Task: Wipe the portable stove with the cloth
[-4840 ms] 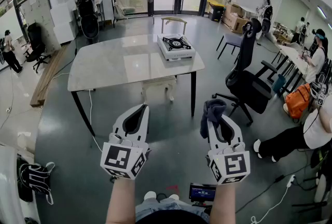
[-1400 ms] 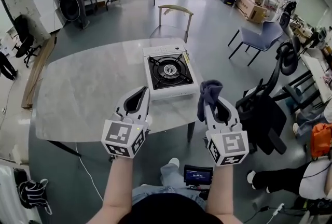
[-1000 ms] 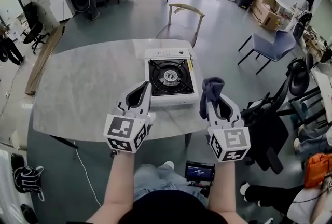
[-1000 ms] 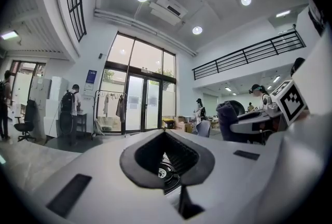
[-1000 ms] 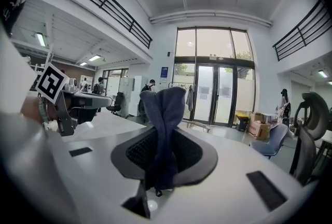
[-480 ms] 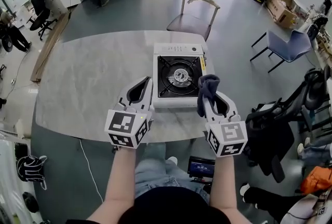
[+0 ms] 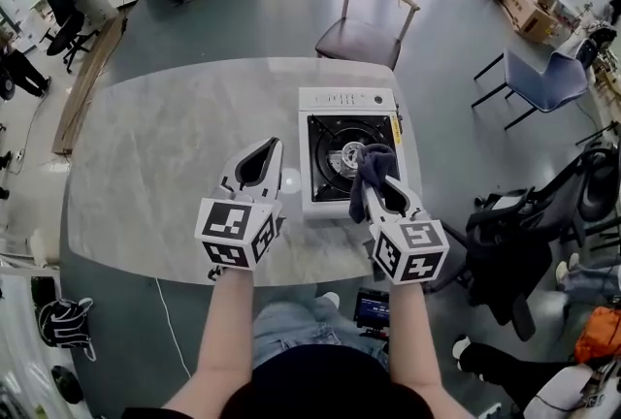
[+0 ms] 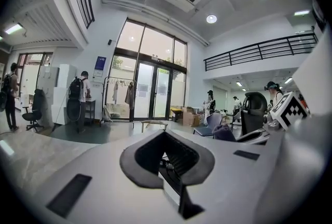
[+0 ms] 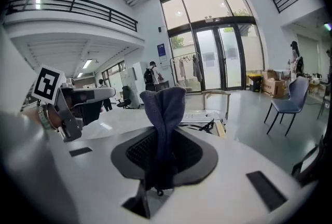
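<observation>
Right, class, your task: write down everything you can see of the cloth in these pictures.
The cloth is dark blue-grey and soft, with what looks like a knitted or terry weave. It is bunched into a twisted, upright fold, pinched between the fingers of the right gripper, which is shut on it. Its free end sticks out past the fingertips. In the head view it sits over the near right part of the portable stove; whether it touches the stove cannot be told.
</observation>
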Demonstrator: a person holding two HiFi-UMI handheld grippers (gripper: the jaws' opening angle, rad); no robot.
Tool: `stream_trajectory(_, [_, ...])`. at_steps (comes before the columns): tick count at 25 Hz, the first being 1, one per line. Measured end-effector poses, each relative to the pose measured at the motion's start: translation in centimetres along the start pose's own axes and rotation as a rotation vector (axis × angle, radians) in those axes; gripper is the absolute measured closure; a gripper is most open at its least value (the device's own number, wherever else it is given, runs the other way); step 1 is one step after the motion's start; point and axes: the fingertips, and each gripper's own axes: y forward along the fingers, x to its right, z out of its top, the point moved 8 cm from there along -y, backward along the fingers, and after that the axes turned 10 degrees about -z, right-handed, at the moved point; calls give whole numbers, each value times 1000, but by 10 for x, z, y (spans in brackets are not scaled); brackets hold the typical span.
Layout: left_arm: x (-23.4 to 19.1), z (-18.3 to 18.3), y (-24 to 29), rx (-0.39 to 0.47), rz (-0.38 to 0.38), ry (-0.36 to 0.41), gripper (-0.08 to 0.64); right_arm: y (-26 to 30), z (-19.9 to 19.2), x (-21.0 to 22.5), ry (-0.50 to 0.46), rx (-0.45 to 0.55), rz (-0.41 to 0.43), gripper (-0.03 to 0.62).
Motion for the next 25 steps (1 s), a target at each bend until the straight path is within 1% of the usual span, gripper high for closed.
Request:
stream_trajectory(2, [-10, -5, 3, -10, 2, -17, 552, 10, -7, -4, 21, -37, -3, 500])
stream_trajectory(5, [-22, -9, 12, -22, -1, -42, 554, 25, -15, -9, 25, -94, -8, 500])
stream_trajectory(10, [-35, -17, 21, -49, -19, -62, 552, 45, -32, -18, 48, -176, -12, 500])
stream_trajectory(12, [-41, -20, 21, -55, -23, -68, 554, 51, -40, -20, 72, -209, -36, 500])
stream_trajectory(16, [-54, -24, 21, -68, -24, -80, 552, 63, -58, -19, 133, -294, -116, 500])
stream_trajectory(19, [-61, -30, 23, -78, -26, -97, 552, 68, -67, -21, 150, -302, -148, 499])
stream_trajectory(22, [-64, -34, 28, -89, -41, -108, 552, 70, -65, -24, 137, -316, -167, 499])
stream_trajectory(25, [-66, -35, 34, -91, -63, -117, 552, 73, -61, -26, 64, -368, -164, 499])
